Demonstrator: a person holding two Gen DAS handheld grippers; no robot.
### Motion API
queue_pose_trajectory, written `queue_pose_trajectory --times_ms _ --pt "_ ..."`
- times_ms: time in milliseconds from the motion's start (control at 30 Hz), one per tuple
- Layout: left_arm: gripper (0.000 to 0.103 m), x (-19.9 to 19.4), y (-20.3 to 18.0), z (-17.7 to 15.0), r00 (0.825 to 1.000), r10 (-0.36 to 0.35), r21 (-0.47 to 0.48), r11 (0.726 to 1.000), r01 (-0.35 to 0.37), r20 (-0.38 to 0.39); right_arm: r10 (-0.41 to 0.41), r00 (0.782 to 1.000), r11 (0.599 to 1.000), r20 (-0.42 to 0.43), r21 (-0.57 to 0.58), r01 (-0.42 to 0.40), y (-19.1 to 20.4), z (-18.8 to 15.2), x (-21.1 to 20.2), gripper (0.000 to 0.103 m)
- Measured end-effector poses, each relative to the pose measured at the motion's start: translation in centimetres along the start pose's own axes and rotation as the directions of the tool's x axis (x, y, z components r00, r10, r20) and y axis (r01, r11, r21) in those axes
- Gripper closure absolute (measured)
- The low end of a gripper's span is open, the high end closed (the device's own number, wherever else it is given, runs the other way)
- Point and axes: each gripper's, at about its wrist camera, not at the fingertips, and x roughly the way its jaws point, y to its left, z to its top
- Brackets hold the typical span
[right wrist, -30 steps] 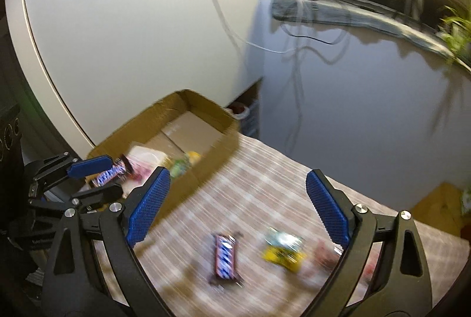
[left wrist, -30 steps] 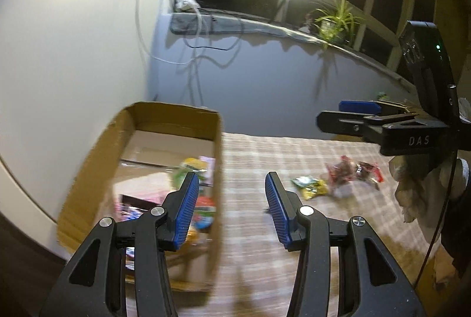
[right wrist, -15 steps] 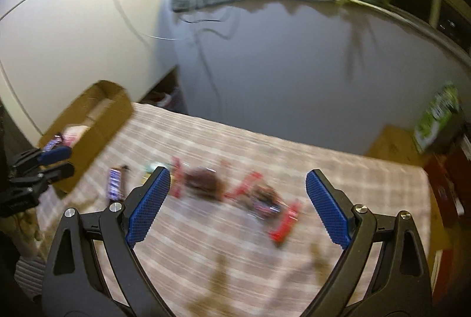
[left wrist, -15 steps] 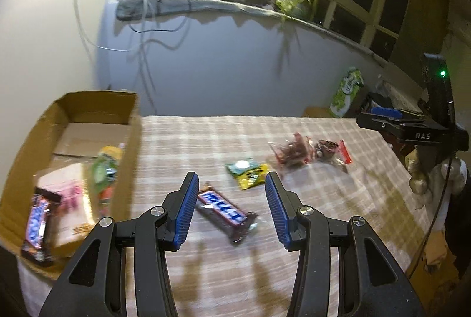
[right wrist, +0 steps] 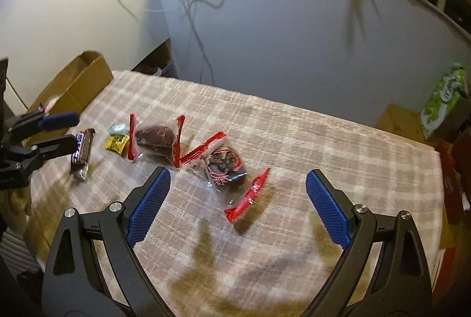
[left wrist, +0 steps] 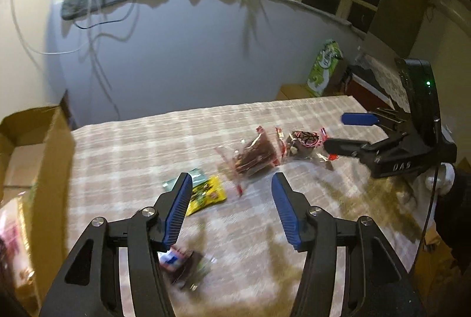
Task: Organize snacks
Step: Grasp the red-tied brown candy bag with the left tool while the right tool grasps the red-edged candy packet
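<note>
Loose snacks lie on the checked tablecloth [left wrist: 147, 146]. A chocolate bar [left wrist: 182, 264] lies blurred under my left gripper [left wrist: 232, 199], whose jaws are opening with nothing between them. Just ahead of it lie a yellow-green packet [left wrist: 206, 193] and two clear red-edged packets of dark snacks [left wrist: 253, 155] [left wrist: 304, 141]. My right gripper [right wrist: 238, 174] hangs wide open over the nearer red-edged packet [right wrist: 226, 166], apart from it. The right wrist view also shows the other red-edged packet [right wrist: 156, 137], the yellow-green packet [right wrist: 117, 141], the chocolate bar [right wrist: 82, 149] and the left gripper [right wrist: 69, 130]. The right gripper [left wrist: 335, 132] shows at the right of the left wrist view.
An open cardboard box [left wrist: 29, 140] with snacks inside stands at the table's left end [right wrist: 79, 81]. A green carton [left wrist: 323, 66] stands beyond the far right corner. A grey wall with hanging cables [left wrist: 97, 31] runs behind the table.
Both views have swung right, away from the box and onto the loose snacks. The left jaws stand wider. The chocolate bar has slid under the left finger.
</note>
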Motion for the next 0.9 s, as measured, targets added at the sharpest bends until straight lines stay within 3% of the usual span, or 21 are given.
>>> queue_pose_trajectory --times_ms 300,800,900 --pt "0.048 4.0 -1.8 1.7 0.999 -0.011 0.093 0.996 0.016 -0.052 0.023 0.998 0.998 -0.051 -0.056 -0.026 0.1 0.5 3.7 0.008" --pt "0.045 8.5 -1.8 2.6 0.993 -0.004 0.138 0.99 0.02 -0.114 0.07 0.995 0.994 -0.068 -0.078 -0.075 0.0 0.7 5.5 0.008" --pt "0.046 9.0 -2.0 2.5 0.993 -0.002 0.138 0.99 0.018 -0.118 0.07 0.995 0.994 -0.068 -0.079 -0.075 -0.1 0.7 5.6 0.012"
